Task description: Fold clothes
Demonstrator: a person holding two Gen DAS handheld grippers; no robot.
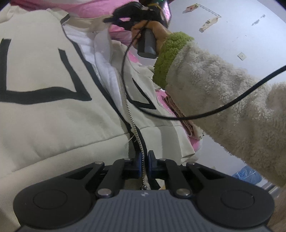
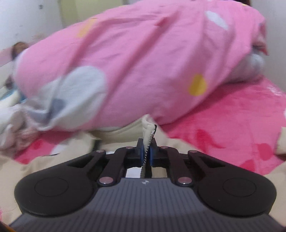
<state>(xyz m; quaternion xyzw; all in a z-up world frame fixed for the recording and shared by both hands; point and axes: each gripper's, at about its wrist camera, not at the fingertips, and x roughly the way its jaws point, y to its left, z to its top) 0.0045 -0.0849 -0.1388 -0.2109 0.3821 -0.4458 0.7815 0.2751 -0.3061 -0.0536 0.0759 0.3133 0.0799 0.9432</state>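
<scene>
A cream zip-up jacket [image 1: 53,110] with black line markings lies spread over a pink bed, its metal zipper [image 1: 132,121] running down the middle. My left gripper [image 1: 143,157] is shut on the zipper edge at the jacket's hem. In the left wrist view the right gripper [image 1: 114,17] sits at the far end of the jacket, held by a hand in a fluffy cream sleeve [image 1: 223,96] with a green cuff. In the right wrist view my right gripper [image 2: 146,151] is shut on the jacket's zipper edge [image 2: 149,137] near the collar.
A pink patterned duvet [image 2: 143,58] is bunched just beyond the right gripper. A deep pink blanket [image 2: 232,125] covers the bed. A black cable [image 1: 232,103] loops across the sleeve. A white wall [image 1: 241,26] rises to the right.
</scene>
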